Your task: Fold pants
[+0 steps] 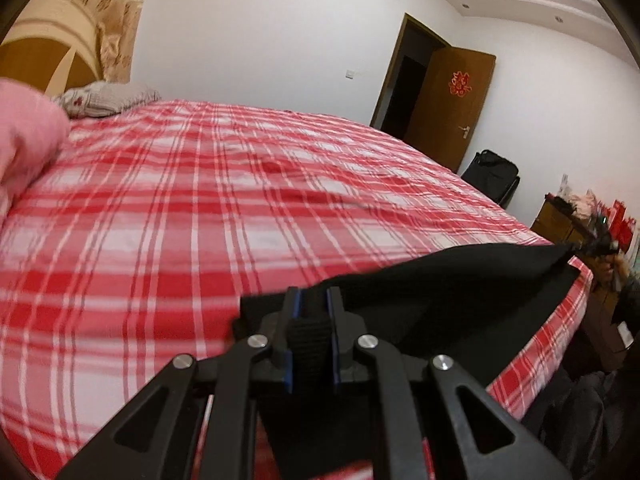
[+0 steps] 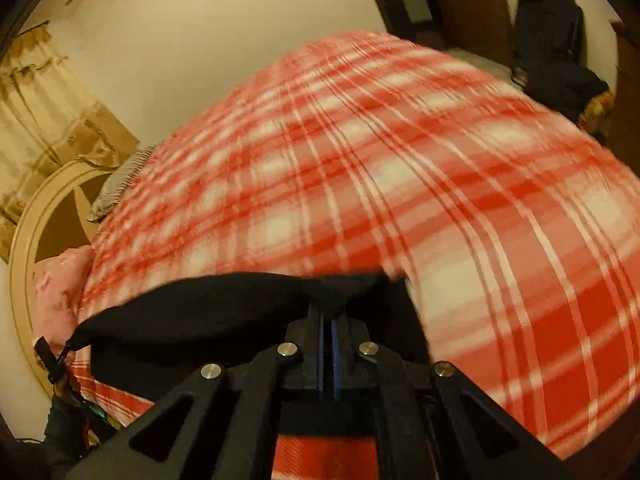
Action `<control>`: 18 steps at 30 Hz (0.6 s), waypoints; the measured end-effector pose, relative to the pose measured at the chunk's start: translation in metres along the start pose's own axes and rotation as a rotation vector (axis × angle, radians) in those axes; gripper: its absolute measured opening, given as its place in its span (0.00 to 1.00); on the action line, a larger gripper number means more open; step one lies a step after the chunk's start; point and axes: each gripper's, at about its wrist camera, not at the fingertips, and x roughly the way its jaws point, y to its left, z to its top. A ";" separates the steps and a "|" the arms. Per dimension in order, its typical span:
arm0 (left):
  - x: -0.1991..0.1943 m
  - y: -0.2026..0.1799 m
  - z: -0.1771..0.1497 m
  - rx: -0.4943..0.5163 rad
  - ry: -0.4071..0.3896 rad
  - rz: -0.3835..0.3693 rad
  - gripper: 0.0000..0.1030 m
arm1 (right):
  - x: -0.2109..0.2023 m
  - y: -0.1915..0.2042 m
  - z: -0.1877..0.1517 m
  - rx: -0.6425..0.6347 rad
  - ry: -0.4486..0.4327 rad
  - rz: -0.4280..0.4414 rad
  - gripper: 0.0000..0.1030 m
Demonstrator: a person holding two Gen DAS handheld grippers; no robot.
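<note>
Black pants [image 1: 440,288] hang stretched between my two grippers above the near edge of a bed. My left gripper [image 1: 313,300] is shut on one end of the pants, with black fabric pinched between its blue-padded fingers. In the right wrist view my right gripper [image 2: 330,312] is shut on the other end of the pants [image 2: 208,308], which run off to the left. The far end of the pants in the left wrist view meets the right gripper [image 1: 596,246]. The left gripper [image 2: 52,354] shows at the left edge of the right wrist view.
The bed has a red and white plaid sheet [image 1: 240,200]. A pink quilt [image 1: 24,140] and a grey pillow [image 1: 108,98] lie at its head. A brown door [image 1: 452,104] stands open. A black bag [image 1: 492,174] and a wooden cabinet [image 1: 560,220] stand beyond the bed.
</note>
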 end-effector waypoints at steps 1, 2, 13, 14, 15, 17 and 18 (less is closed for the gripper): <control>-0.001 0.001 -0.004 -0.012 0.002 -0.009 0.13 | -0.001 -0.006 -0.006 0.011 -0.001 -0.006 0.02; -0.001 0.000 -0.008 -0.016 0.008 -0.015 0.13 | -0.002 -0.014 -0.014 0.027 0.000 -0.012 0.02; 0.014 -0.001 -0.028 0.021 0.070 0.014 0.14 | -0.001 -0.019 -0.033 0.013 0.000 -0.058 0.02; 0.014 -0.001 -0.029 0.024 0.067 0.017 0.15 | -0.001 -0.017 -0.033 0.004 0.000 -0.065 0.02; 0.014 -0.002 -0.030 0.027 0.068 0.021 0.15 | -0.001 -0.015 -0.034 -0.010 0.003 -0.076 0.02; 0.014 0.000 -0.032 0.024 0.070 0.027 0.20 | -0.001 -0.015 -0.034 -0.005 0.008 -0.076 0.03; 0.014 0.001 -0.032 0.022 0.073 0.033 0.22 | -0.001 -0.018 -0.033 0.008 0.007 -0.068 0.03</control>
